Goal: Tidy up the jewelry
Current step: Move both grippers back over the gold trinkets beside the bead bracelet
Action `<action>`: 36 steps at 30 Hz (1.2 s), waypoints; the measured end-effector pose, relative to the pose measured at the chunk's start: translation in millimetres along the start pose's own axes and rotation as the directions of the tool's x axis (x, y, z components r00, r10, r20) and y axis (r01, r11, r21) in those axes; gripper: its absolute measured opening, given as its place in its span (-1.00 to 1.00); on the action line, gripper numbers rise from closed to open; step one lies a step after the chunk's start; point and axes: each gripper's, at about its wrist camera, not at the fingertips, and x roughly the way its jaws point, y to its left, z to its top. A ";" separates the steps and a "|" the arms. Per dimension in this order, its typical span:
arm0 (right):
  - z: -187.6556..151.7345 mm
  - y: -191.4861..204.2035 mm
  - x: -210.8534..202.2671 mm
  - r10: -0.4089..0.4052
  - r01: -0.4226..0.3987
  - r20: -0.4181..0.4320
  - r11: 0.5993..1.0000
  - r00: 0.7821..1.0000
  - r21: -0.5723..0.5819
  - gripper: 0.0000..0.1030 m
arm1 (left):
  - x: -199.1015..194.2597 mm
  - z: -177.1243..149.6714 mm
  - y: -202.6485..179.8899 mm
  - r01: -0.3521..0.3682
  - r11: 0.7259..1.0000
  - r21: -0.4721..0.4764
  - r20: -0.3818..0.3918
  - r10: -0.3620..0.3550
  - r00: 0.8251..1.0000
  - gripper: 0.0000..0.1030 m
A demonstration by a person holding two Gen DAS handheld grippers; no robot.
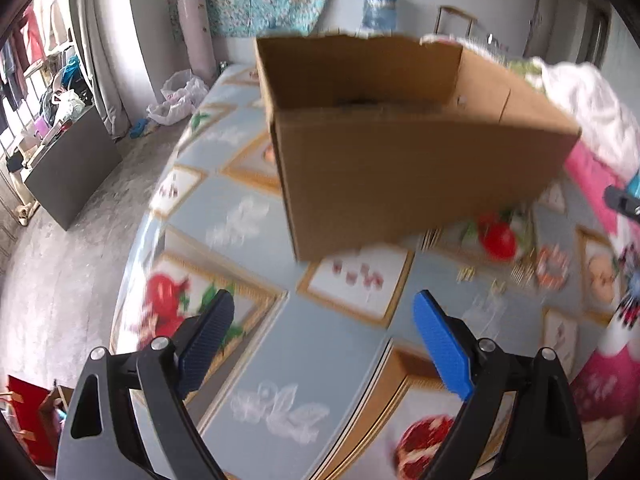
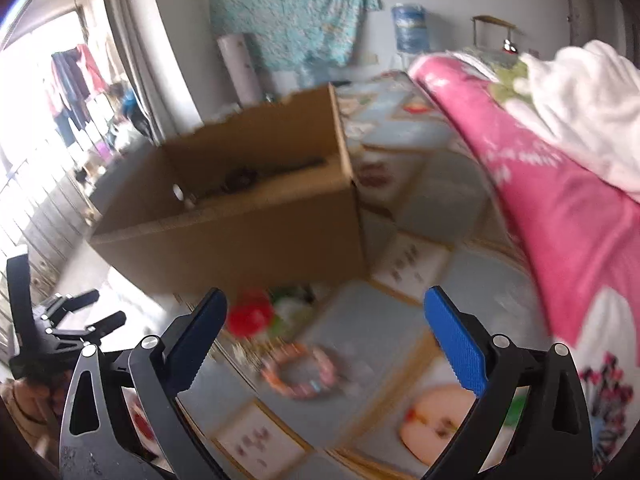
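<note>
With both the left gripper and right gripper spread wide and empty, we should lower the right one squarely over the beaded bracelet lying before the cardboard box, closing gently.

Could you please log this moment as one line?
left gripper: open, empty | right gripper: open, empty | bracelet: on table | cardboard box: open
</note>
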 end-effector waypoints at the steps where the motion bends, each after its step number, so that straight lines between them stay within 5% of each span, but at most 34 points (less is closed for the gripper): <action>1: -5.2 1.1 -1.4 -0.021 0.021 -0.013 1.000 1.000 -0.010 0.84 | 4.4 -5.6 -0.2 -0.008 1.000 0.005 -0.016 0.008 1.000 0.73; 10: -22.2 14.8 -8.9 -0.109 0.105 -0.045 0.991 0.993 -0.082 0.84 | 25.2 -25.7 -0.8 0.001 1.000 -0.012 -0.078 -0.002 0.997 0.90; 19: -9.6 21.7 -32.1 -0.053 0.062 0.106 0.995 0.993 -0.084 0.84 | 23.7 -30.4 -0.3 0.007 1.000 -0.009 -0.049 -0.008 0.999 0.90; 25: -19.6 35.5 -18.0 -0.016 0.021 0.043 0.993 0.999 -0.117 0.84 | 23.1 -34.4 2.1 0.011 1.000 -0.002 -0.021 -0.011 1.000 0.90; 30: -28.8 49.1 -2.7 0.090 -0.095 -0.051 0.990 0.995 -0.107 0.81 | 23.1 -35.3 3.5 0.022 1.000 0.012 -0.017 -0.022 1.000 0.92; 36: -36.1 68.3 18.7 0.146 -0.168 -0.149 0.974 0.978 -0.149 0.03 | 24.3 -32.3 4.5 0.035 0.999 0.030 -0.009 -0.035 0.999 0.92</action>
